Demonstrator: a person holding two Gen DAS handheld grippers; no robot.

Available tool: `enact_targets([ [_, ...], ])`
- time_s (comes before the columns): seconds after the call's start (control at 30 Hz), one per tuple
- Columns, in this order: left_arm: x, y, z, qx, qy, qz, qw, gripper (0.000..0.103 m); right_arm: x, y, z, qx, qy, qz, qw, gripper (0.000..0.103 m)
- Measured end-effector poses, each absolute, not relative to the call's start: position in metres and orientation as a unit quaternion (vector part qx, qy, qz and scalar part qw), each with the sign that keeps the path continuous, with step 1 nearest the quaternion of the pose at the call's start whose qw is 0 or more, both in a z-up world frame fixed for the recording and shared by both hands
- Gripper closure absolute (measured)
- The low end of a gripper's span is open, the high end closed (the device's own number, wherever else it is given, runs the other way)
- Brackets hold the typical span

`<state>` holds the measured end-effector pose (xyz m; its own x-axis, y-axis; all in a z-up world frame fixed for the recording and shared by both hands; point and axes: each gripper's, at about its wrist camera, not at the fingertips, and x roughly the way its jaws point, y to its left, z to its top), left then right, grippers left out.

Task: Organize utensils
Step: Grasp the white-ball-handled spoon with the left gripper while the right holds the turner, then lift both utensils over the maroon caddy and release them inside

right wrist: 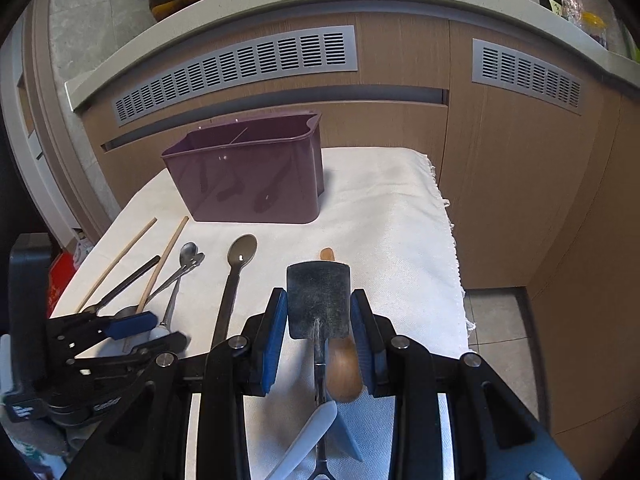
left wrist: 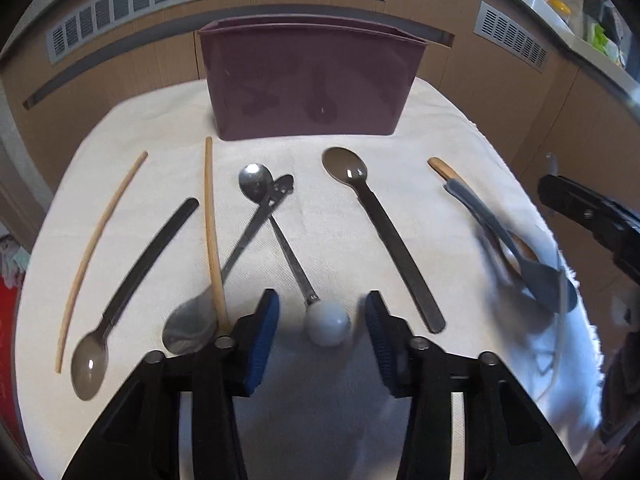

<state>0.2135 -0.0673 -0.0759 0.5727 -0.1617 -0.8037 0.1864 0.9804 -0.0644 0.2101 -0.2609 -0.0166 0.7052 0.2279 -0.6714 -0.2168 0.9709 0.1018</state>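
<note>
So the utensils are spread in a row on a white towel (left wrist: 352,92), with the purple plastic bin (left wrist: 308,80) standing at the far edge. The left gripper (left wrist: 322,330) straddles the white ball end of a thin metal utensil (left wrist: 294,256), pads not touching it. That utensil crosses a steel spoon (left wrist: 250,216); a wooden chopstick (left wrist: 211,224) lies close by. The right gripper (right wrist: 320,350) is clamped on a grey spatula (right wrist: 319,300), a wooden spoon (right wrist: 344,372) right beneath. Open towel to the right.
</note>
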Motion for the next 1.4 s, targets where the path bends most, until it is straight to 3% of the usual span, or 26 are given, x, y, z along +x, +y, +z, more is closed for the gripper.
enact_targets([
  [0.07,0.211,-0.066,-0.076,0.020,0.445,-0.096,0.890,0.081,0.204,-0.259,-0.012,0.005,0.361,0.119,0.925,0.074],
  [0.53,0.141,-0.018,0.036,-0.002,0.296,-0.123,0.947,0.081,0.164,-0.244,0.045,-0.029,0.297,0.129,0.946,0.074],
  [0.77,0.138,-0.007,0.060,-0.019,0.277,-0.136,0.951,0.081,0.155,-0.237,0.062,-0.038,0.283,0.138,0.948,0.074],
  [1.0,0.156,-0.003,0.101,-0.027,0.263,-0.166,0.950,0.081,0.168,-0.230,0.097,-0.038,0.260,0.149,0.953,0.074],
  [1.23,0.200,-0.006,0.184,-0.032,0.197,-0.184,0.962,0.081,0.208,-0.224,0.186,-0.035,0.154,0.136,0.978,0.074],
  [1.4,0.248,-0.005,0.224,-0.049,0.164,-0.192,0.966,0.081,0.254,-0.218,0.215,-0.023,0.123,0.121,0.985,0.074],
])
